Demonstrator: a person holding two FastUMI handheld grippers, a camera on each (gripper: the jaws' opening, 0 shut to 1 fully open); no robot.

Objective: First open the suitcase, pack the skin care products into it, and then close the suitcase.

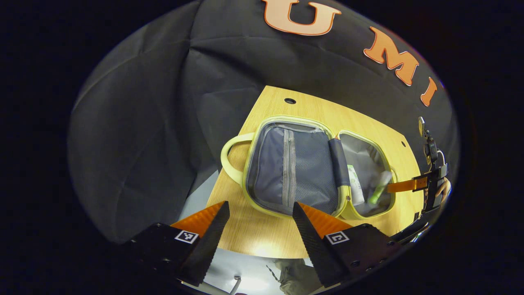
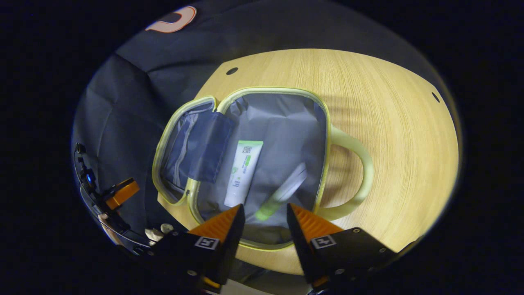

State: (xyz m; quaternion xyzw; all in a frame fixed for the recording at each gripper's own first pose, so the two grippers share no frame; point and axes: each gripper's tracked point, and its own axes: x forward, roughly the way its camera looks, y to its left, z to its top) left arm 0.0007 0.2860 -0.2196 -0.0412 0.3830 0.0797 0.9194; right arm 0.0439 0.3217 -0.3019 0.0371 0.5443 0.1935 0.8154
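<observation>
Both claws hang parted and empty, the right gripper (image 2: 264,221) over the open suitcase (image 2: 282,123) on the table (image 2: 401,123), where a white tube (image 2: 243,172) lies at nine o'clock of a green-capped bottle (image 2: 282,192), the left gripper (image 1: 260,217) apart.

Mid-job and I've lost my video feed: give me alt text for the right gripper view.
An open suitcase with yellow-green trim lies flat on a wooden table, its grey-lined compartment holding a white and green tube and a slimmer bottle with a green cap. The right gripper hovers open above the compartment's near edge, holding nothing. The suitcase's lid half lies folded out to the left.
</observation>
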